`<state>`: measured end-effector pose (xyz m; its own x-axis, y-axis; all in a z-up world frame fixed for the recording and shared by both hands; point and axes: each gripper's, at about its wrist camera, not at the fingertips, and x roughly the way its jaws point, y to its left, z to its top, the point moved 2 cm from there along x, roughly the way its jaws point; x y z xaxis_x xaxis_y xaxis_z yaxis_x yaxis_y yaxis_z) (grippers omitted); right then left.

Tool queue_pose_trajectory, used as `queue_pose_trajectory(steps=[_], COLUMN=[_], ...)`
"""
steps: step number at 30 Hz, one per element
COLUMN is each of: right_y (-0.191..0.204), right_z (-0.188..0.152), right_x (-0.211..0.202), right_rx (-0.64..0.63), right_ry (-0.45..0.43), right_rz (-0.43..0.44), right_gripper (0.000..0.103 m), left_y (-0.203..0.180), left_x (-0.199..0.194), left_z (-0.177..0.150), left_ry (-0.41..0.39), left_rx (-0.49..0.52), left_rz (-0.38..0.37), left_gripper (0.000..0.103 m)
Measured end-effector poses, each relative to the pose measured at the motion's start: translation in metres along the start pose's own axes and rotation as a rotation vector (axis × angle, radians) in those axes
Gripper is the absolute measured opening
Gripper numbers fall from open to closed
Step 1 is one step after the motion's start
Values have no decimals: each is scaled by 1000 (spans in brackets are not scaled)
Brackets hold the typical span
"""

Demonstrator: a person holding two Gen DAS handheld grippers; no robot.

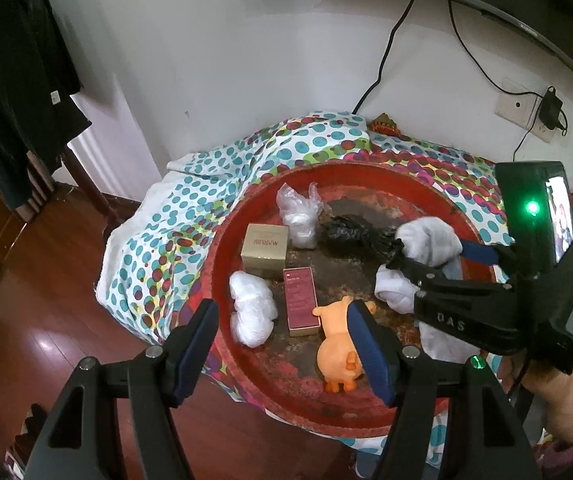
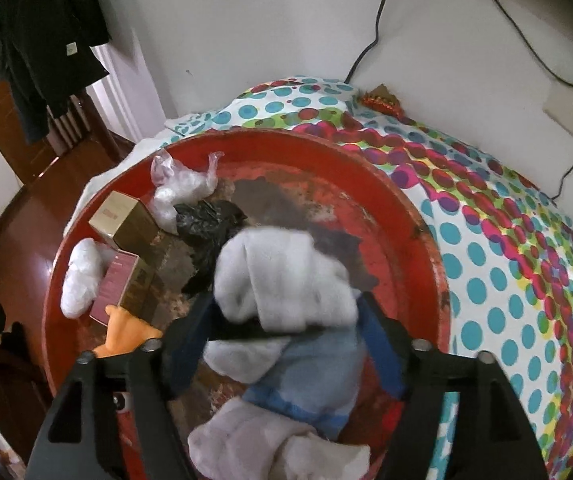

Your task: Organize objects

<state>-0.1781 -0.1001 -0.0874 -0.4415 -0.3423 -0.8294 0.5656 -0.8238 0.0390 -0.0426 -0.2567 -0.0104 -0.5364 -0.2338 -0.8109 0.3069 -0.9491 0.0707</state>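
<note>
My right tongs (image 2: pixel 282 320) grip a white sock (image 2: pixel 286 280) over the red tray (image 1: pixel 286 408); my left tongs (image 1: pixel 286 344) gape wide near the pig (image 1: pixel 338 356). The tray sits on a dotted cloth (image 1: pixel 206 184) by a white wall (image 1: pixel 246 60)

Worn red tray (image 1: pixel 222 280), glossy cardboard box (image 1: pixel 264 251), crinkly plastic bags (image 1: pixel 252 314), soft cloth socks (image 2: pixel 286 280), polished wood floor (image 1: pixel 46 280).

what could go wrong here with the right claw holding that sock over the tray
1. The right claw pinches the white sock with most of the fabric hanging free, so it might slip out.
2. The black plastic bag lies against the sock and could get dragged along.
3. The open left claw sits close to the orange pig toy and may knock it.
</note>
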Motion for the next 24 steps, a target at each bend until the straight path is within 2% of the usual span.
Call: queue_pose_trajectory(steps=[5,11,17,20,24], right_y=[1,9,15,20,24], right_z=[-4,-19,-35,-43,-50], right_x=[-24,-53,-61,-59,-61], right_rx=[-14,-32,-2,-9,-9], right_ry=[4,30,76,100,102], right_rz=[-36,-132,-77,-79,-79], right_gripper=[97,102,102,102,102], left_y=[0,-1,-8,-13,-17], left_x=[2,4,-1,-8,-13], left_z=[-1,-2,-2,-1,-1], left_ry=[9,17,-11,-43,-39], left_rx=[4,2,22,56,69], left_rz=[15,-2,-23,3,-8], left_gripper=[68,68,68,68,68])
